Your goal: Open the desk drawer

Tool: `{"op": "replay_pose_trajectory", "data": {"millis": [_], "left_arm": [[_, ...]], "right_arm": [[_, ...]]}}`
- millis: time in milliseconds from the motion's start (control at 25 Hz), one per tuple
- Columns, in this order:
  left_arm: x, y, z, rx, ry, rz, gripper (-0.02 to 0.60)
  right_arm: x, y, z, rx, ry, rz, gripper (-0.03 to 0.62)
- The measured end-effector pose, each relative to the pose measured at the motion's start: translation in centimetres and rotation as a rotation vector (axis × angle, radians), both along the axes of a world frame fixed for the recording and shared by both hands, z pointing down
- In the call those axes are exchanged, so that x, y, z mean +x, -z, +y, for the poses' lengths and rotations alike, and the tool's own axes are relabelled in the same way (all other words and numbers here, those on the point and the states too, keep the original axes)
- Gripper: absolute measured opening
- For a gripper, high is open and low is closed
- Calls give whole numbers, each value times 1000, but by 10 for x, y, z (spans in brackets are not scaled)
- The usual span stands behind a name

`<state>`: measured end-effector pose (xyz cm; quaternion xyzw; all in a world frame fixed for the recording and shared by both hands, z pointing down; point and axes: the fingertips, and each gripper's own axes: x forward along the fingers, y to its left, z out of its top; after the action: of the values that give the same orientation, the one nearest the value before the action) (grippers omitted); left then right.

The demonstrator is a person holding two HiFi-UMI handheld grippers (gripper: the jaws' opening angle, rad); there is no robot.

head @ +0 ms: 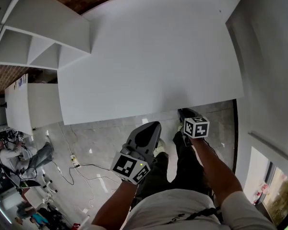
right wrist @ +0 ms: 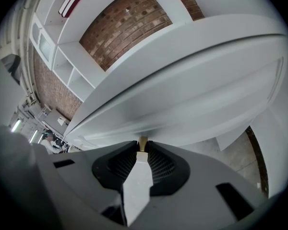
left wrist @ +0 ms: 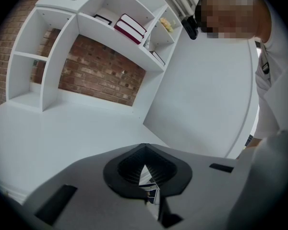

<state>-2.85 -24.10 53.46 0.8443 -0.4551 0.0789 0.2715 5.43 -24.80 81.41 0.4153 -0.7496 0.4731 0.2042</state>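
The white desk (head: 149, 56) fills the head view, and its top hides the drawer there. In the right gripper view the white drawer front (right wrist: 192, 104) runs under the desk's edge, with a small tan knob (right wrist: 142, 141) on it. My right gripper (right wrist: 142, 146) is shut on that knob; in the head view it (head: 183, 112) reaches under the desk's front edge. My left gripper (head: 153, 125) hangs below the front edge, apart from the desk. It (left wrist: 144, 166) is shut with nothing in it, and it looks up across the desk top (left wrist: 62, 128).
A white shelf unit (head: 38, 37) stands on the desk's far left, with books (left wrist: 130, 27) on it. A white side panel (head: 269, 56) rises at the right. A power strip and cable (head: 75, 162) lie on the tiled floor. Another person (head: 19, 153) sits at the far left.
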Motion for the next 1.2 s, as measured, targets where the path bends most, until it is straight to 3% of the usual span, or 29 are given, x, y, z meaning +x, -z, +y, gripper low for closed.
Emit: {"op": "replay_pose_trajectory", "data": {"millis": [1200], "left_arm": [[-8,-11,116,6,-193,31,12]], "right_arm": [[26,-2,166,-16,-67,88,77]]}}
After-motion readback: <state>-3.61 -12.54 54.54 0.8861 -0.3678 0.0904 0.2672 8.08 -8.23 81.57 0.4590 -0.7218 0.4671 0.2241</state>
